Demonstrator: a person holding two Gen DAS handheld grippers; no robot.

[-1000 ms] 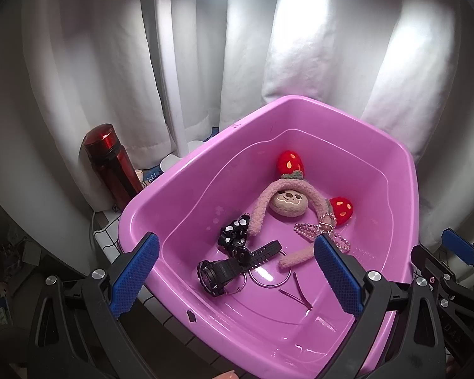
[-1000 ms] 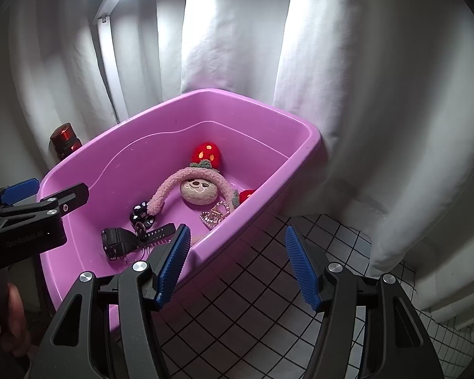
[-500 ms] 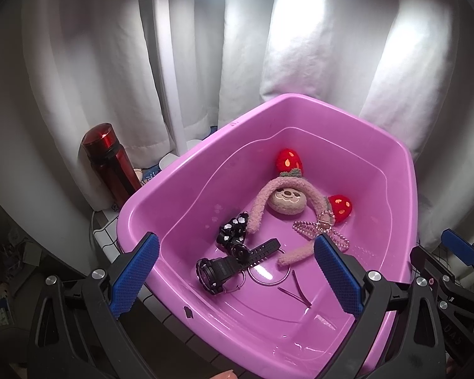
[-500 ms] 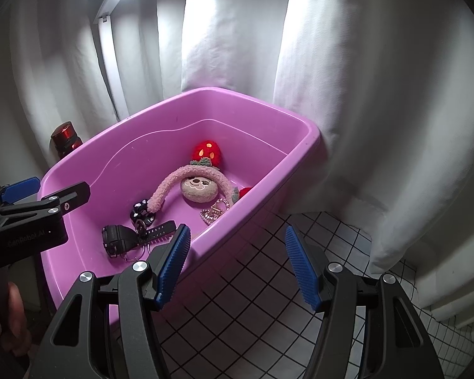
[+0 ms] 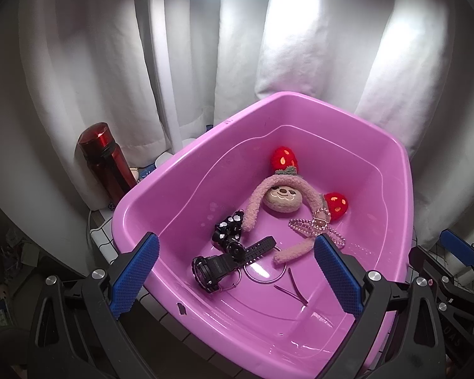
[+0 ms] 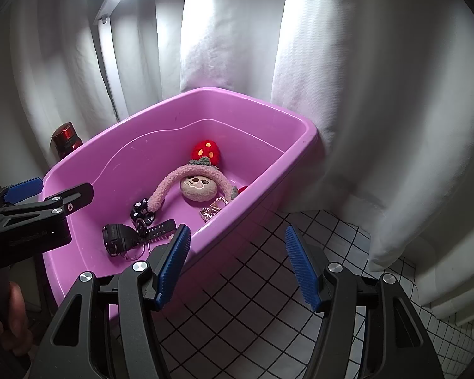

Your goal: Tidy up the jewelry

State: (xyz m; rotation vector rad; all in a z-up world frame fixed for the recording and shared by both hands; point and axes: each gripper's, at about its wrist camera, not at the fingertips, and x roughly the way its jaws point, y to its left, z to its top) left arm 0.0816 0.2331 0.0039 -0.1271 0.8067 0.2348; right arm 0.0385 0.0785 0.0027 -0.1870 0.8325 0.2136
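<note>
A pink plastic tub [image 5: 404, 189] [image 6: 303, 145] holds the jewelry. Inside lie a fuzzy pink headband with a plush face and red strawberries [image 5: 281, 194] [image 6: 199, 183], a black watch [image 5: 215, 267] [image 6: 120, 237], a black-and-white bow clip [image 5: 229, 229] [image 6: 142, 210], a pink beaded hair clip [image 5: 312, 225] [image 6: 211, 211], a thin ring hoop [image 5: 264, 271] and a dark hairpin [image 5: 295, 290]. My left gripper [image 5: 237, 273] is open and empty above the tub's near rim. My right gripper [image 6: 237, 263] is open and empty over the tiled surface beside the tub's right wall.
A red bottle [image 5: 106, 161] [image 6: 65, 137] stands left of the tub against white curtains [image 5: 300, 47]. The tub sits on a white tiled surface with black grid lines [image 6: 268, 300]. The left gripper's body [image 6: 31, 221] shows at the left of the right wrist view.
Both grippers have drawn back slightly; the tub sits a little higher in the views. Both stay open and empty. Nothing in the tub has moved.
</note>
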